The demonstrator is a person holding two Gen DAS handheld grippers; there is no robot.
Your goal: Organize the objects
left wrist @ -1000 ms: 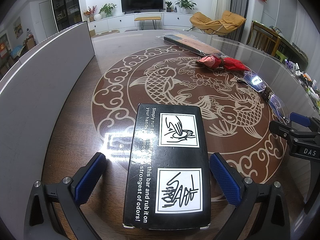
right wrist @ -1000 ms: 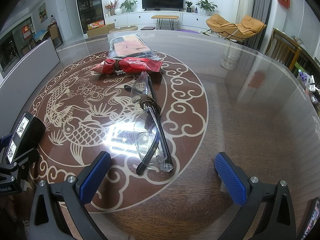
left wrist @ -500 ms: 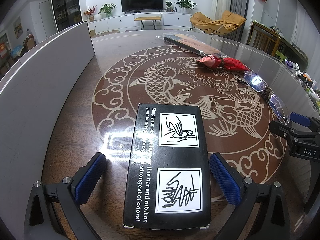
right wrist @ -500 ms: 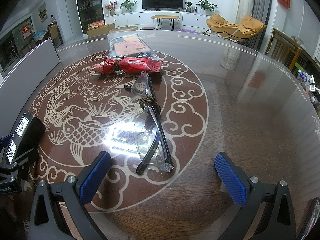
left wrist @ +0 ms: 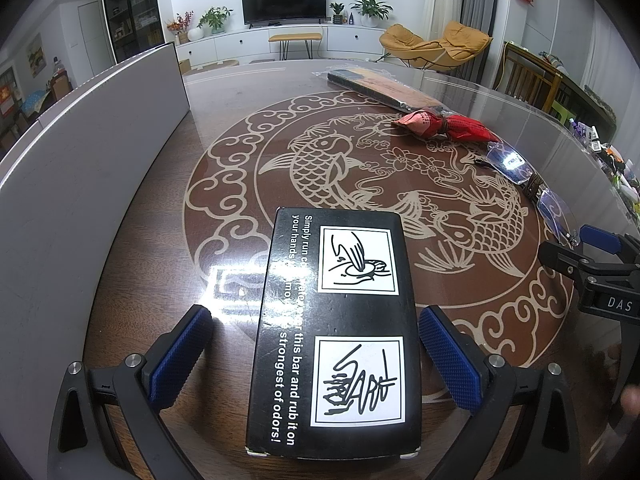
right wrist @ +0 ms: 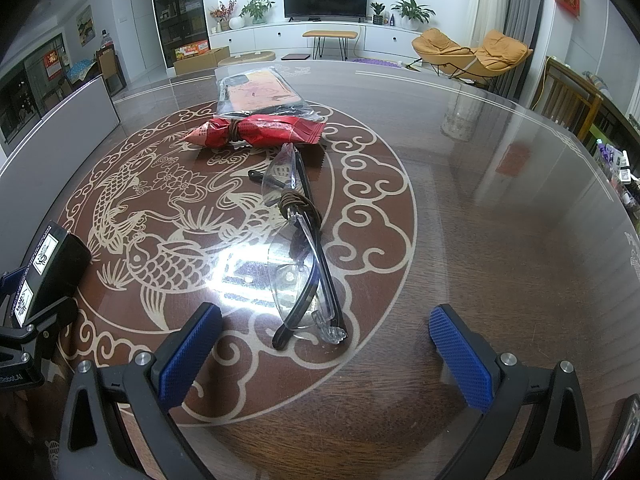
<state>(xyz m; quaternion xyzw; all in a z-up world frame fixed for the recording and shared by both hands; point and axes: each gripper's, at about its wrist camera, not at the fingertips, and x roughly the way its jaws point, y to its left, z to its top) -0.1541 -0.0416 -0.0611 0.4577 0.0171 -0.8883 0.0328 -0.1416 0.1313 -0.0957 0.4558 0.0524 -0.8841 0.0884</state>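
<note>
On the black box (left wrist: 334, 336), white print reads "strongest of odors!"

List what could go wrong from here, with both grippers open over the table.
1. The left gripper straddles the black box with gaps on both sides; closing off-centre could skew it across the glossy table.
2. The glasses ahead of the right gripper have thin clear lenses; a pinch there may slip or scratch them.
</note>
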